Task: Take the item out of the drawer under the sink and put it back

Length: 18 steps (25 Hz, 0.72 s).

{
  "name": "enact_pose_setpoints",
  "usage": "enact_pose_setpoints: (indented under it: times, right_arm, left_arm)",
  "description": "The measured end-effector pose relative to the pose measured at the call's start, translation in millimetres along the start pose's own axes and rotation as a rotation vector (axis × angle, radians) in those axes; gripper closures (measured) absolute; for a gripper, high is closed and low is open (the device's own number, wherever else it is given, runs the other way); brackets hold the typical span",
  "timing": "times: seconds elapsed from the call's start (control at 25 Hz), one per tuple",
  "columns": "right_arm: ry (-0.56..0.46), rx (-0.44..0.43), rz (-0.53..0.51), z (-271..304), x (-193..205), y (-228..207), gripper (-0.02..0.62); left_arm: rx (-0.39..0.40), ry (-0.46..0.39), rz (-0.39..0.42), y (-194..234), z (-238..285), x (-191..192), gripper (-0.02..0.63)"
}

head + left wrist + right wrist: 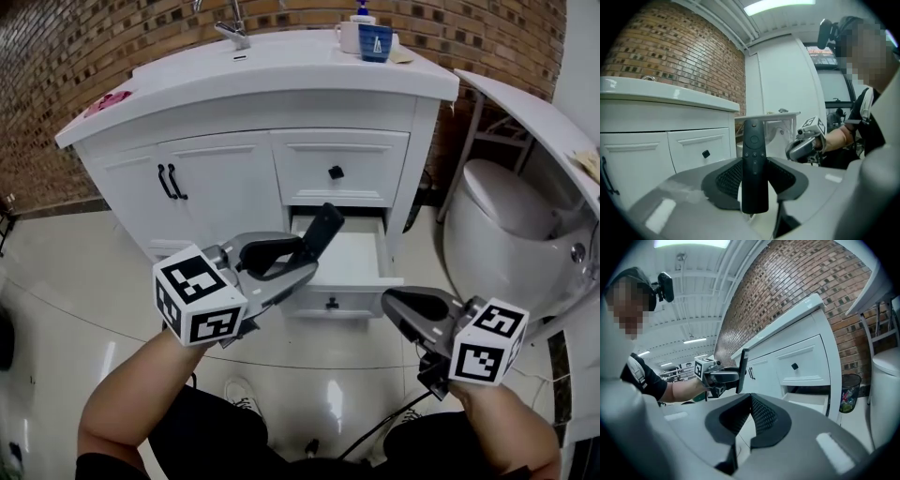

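Clearly the left gripper [298, 265] was clamped on the lower half of the remote [320, 231], which stood upright, clear of the open drawer [361, 267]. The right gripper [398, 305] was closed on nothing. The remote looked light, stiff and smooth, best pinched across its narrow sides.

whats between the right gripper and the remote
Nothing; in the head view the stretch from right gripper to the remote in the left gripper is bare air, with the open drawer below it.
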State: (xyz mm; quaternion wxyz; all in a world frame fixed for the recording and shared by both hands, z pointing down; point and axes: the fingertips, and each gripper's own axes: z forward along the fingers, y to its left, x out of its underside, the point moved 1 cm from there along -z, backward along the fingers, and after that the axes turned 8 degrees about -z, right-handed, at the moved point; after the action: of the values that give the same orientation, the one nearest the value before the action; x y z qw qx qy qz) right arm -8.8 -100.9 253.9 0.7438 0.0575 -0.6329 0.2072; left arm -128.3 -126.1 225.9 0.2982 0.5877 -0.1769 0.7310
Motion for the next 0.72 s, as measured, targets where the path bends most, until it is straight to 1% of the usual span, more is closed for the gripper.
enact_pose_setpoints:
  times: [0.12, 0.24, 0.44, 0.72]
  right_arm:
    - [0.007, -0.014, -0.036, 3, 0, 11, 0.588]
    - [0.000, -0.030, -0.049, 5, -4, 20, 0.588]
    - [-0.014, -0.041, -0.084, 1, -9, 33, 0.588]
    - [-0.023, -0.023, -0.081, -3, -9, 30, 0.588]
  left_arm:
    - [0.008, -0.033, -0.030, -18, -13, -3, 0.439]
    - [0.016, -0.059, -0.039, -33, -24, -6, 0.439]
    - [0.025, -0.133, -0.081, -48, -40, -10, 0.439]
    - [0.072, -0.142, -0.145, -59, -48, 7, 0.439]
